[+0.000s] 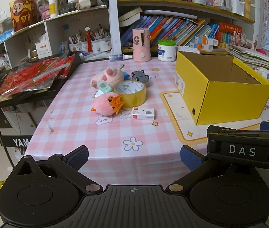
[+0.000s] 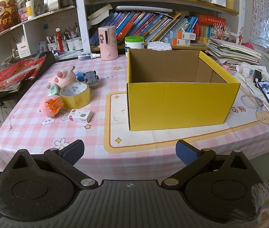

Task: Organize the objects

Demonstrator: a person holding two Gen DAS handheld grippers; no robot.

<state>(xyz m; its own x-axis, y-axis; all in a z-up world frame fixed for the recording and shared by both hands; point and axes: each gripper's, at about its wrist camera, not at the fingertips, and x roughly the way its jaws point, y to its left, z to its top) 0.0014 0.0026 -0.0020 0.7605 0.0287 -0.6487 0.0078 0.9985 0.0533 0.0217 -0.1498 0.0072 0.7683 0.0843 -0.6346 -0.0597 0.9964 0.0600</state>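
Your left gripper (image 1: 133, 157) and right gripper (image 2: 129, 151) hover spread wide, empty, near the table edge; approach the small white rectangular carton (image 1: 143, 113) squarely, beside the open yellow cardboard box (image 2: 181, 102).

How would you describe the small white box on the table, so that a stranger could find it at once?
Start from the big yellow cardboard box on the pink checked tablecloth, then look to its left at the cluster of small things. The small white box lies at the cluster's near edge, just in front of the roll of yellow tape. It is the only flat rectangular thing there, with red marks.
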